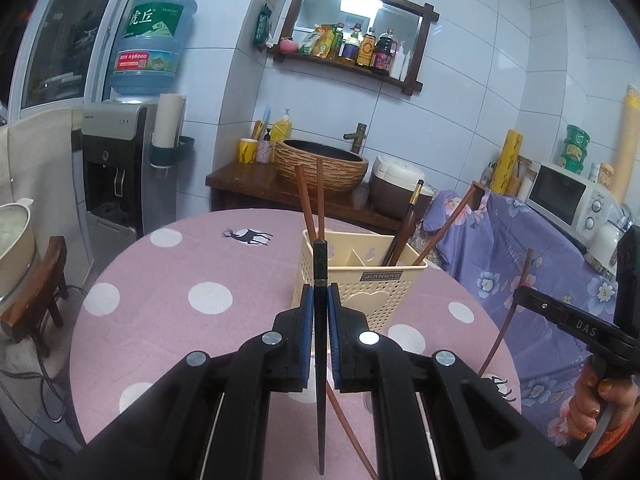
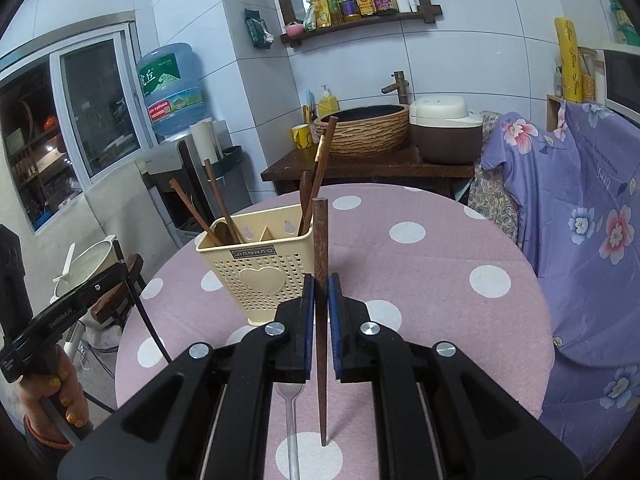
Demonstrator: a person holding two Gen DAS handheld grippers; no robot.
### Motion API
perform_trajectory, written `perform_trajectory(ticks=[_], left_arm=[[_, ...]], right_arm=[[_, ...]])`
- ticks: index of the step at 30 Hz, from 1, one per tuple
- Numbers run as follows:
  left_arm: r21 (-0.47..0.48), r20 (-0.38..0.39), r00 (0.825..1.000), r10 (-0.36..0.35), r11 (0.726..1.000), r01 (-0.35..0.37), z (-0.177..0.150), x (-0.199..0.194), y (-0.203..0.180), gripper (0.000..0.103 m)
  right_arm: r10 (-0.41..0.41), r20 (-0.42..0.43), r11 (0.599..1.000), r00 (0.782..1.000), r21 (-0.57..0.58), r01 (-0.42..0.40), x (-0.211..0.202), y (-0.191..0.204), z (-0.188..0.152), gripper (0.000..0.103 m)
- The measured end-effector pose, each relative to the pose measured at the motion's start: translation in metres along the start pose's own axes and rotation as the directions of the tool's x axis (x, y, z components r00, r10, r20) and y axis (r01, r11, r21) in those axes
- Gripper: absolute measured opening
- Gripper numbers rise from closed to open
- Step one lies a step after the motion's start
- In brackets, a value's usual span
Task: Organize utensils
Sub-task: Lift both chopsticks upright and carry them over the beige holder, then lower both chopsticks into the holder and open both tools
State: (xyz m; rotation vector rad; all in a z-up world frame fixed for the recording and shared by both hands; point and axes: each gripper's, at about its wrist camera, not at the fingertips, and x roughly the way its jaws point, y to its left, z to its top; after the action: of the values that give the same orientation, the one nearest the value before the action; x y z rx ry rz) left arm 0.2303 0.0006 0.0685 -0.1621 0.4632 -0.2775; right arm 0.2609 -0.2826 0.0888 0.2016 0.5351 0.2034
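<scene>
A cream perforated utensil holder [image 1: 370, 280] [image 2: 260, 268] stands on the round pink dotted table [image 1: 180, 280] [image 2: 440, 272]. Several brown chopsticks lean in its compartments. My left gripper [image 1: 320, 294] is shut on a dark, almost black chopstick [image 1: 320, 360], held upright in front of the holder. My right gripper [image 2: 321, 284] is shut on a brown wooden chopstick [image 2: 321, 340], upright just right of the holder. A metal fork [image 2: 291, 420] lies on the table below the right gripper. A reddish-brown chopstick [image 1: 348, 428] lies on the table under the left gripper.
A chair draped in purple flowered cloth [image 2: 580, 220] stands right of the table. Behind it are a wooden counter with a woven basin [image 1: 320, 168] and a rice cooker [image 2: 444, 132]. A water dispenser [image 1: 120, 160] and a pot [image 2: 88, 268] on a stool stand at the left.
</scene>
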Motion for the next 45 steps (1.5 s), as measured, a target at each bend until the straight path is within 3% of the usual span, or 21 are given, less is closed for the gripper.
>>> perform_trajectory(ticks=[11,16,22,27,32,39,45], left_arm=[[0.007,0.028,1.0,-0.009,1.0,0.009,0.01,-0.01,-0.003,0.008],[0.022,0.052,0.999,-0.009,1.0,0.008,0.023,-0.012,-0.007,0.008],[0.035,0.094,0.994,-0.048,0.998,0.045,0.064,-0.018,-0.019,0.008],[0.023,0.182,0.982,-0.05,0.999,0.047,0.115,-0.024,-0.031,0.008],[0.027,0.254,0.967,0.022,0.999,-0.03,0.146,-0.007,-0.043,0.008],[0.04,0.245,0.966,0.087,0.994,-0.1,0.128,0.03,-0.042,0.008],[0.034,0.171,0.982,0.078,0.996,-0.085,0.1,0.05,-0.036,0.008]], right_arm=[[0.017,0.012,1.0,1.0,-0.018,-0.017,-0.007,0.009,0.009,0.008],[0.032,0.051,0.999,0.998,-0.031,-0.031,-0.016,0.018,0.029,0.008],[0.036,0.163,0.998,0.986,-0.054,-0.027,-0.031,0.037,0.074,0.008],[0.017,0.289,0.999,0.957,-0.042,-0.005,-0.035,0.055,0.124,0.008],[-0.04,0.354,0.997,0.934,-0.046,0.06,-0.016,0.074,0.153,0.008],[-0.091,0.328,0.992,0.94,-0.052,0.114,0.036,0.08,0.134,0.008],[-0.108,0.258,0.992,0.96,-0.041,0.123,0.069,0.07,0.105,0.008]])
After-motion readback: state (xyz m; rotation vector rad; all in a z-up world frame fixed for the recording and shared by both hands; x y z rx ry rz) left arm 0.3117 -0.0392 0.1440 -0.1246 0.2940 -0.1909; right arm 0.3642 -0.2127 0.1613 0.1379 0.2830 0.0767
